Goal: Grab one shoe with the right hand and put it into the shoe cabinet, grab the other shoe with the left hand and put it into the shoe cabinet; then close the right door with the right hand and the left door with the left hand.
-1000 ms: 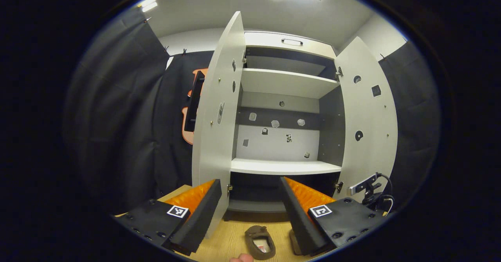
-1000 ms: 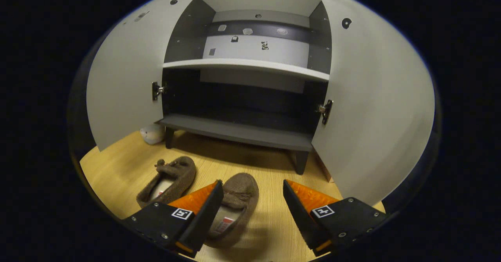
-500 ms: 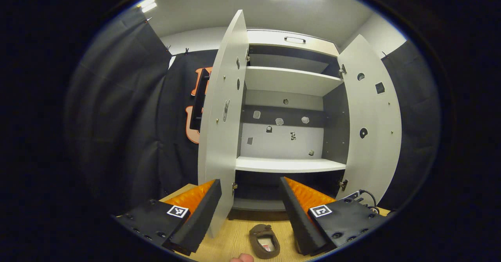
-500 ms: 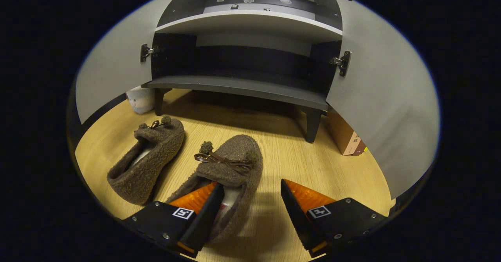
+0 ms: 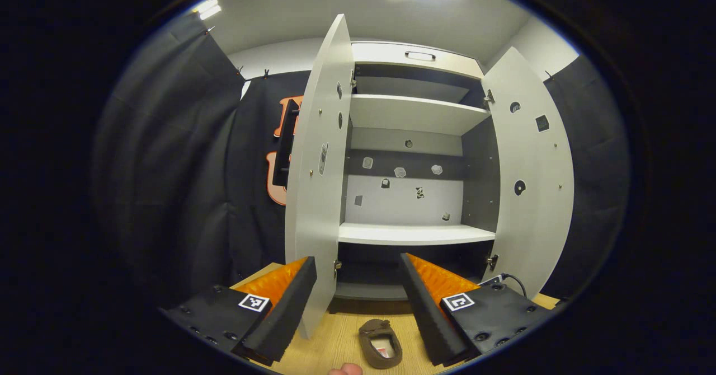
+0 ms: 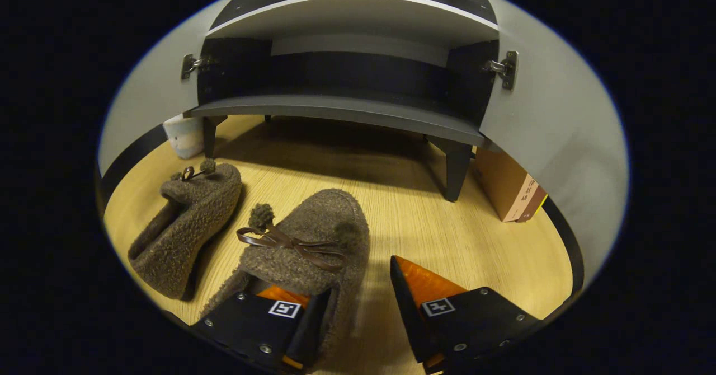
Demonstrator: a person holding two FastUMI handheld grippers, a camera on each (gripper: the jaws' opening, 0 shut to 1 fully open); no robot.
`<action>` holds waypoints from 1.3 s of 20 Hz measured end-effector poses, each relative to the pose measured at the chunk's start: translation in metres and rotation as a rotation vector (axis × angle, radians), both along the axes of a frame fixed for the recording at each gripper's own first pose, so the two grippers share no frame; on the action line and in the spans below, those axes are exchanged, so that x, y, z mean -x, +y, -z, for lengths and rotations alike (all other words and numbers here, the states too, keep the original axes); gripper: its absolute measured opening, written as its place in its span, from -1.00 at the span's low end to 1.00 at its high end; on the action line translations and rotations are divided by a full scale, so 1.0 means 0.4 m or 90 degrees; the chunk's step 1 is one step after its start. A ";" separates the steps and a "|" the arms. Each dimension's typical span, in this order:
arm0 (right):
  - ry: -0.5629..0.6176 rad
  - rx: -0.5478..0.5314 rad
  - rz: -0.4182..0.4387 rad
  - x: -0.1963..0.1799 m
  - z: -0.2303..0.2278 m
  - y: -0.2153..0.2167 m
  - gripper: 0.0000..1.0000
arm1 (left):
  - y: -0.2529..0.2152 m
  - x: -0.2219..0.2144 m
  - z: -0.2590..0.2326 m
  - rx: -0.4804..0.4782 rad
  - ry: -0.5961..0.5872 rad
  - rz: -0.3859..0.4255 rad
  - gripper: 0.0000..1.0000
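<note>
Right gripper view: the right gripper has dropped over the last second from cabinet height to floor level, and its jaws, still apart, now straddle the outer side wall of the nearer fuzzy brown slipper with a thin brown bow; one finger sits inside the slipper's opening, the other outside on the pale wood-grain floor (not yet clamped). The second fuzzy brown slipper lies just beside it, nearer the left door. Both rest in front of the grey-and-white shoe cabinet, whose dark bottom shelf is bare.

Left gripper view: the left gripper hangs higher, jaws apart and holding nothing, facing the cabinet's white left door and white right door, both wide open.

Judgement: the first grasp is about to close; no shoe is stored yet.
</note>
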State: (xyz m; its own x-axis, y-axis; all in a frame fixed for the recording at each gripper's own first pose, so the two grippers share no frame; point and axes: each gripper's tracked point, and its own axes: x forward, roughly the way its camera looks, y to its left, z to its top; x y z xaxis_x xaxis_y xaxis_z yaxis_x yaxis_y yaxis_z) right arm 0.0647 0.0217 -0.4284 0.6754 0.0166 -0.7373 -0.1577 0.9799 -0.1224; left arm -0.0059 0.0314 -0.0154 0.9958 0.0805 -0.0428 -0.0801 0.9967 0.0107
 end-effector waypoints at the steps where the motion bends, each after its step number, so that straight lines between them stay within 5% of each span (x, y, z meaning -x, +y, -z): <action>1: 0.000 0.004 -0.007 0.004 0.003 0.013 0.06 | -0.001 0.000 0.000 0.000 0.000 0.001 0.93; 3: 0.001 0.006 -0.004 0.009 0.004 0.021 -0.31 | -0.003 0.002 -0.001 0.000 -0.002 0.002 0.93; 6: -0.005 0.022 -0.028 0.009 0.003 0.013 -0.55 | -0.005 0.007 0.002 0.008 -0.002 0.003 0.93; 7: -0.009 0.020 -0.031 0.010 0.000 0.015 -0.83 | -0.007 0.010 0.003 0.011 -0.002 0.004 0.93; 9: -0.005 0.000 -0.017 0.012 -0.005 0.017 -0.95 | -0.006 0.014 0.005 0.010 -0.002 0.005 0.93; 16: -0.105 -0.060 0.024 0.012 -0.213 0.014 -0.97 | -0.007 0.006 0.027 0.024 0.007 0.012 0.93; 21: -0.210 -0.058 -0.008 0.033 -0.477 0.016 -0.98 | -0.014 -0.009 0.046 0.024 0.011 0.022 0.93; 26: -0.315 -0.060 -0.020 -0.055 -0.776 0.024 -0.97 | -0.027 -0.010 0.056 0.036 0.012 0.035 0.93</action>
State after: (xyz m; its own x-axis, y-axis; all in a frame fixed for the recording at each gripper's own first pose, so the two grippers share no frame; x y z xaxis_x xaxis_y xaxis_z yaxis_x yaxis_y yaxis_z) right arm 0.0869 0.0313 -0.1181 0.9419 0.0933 -0.3228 -0.1323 0.9861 -0.1010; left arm -0.0021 0.0204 -0.0378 0.9976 0.0227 -0.0653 -0.0257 0.9987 -0.0451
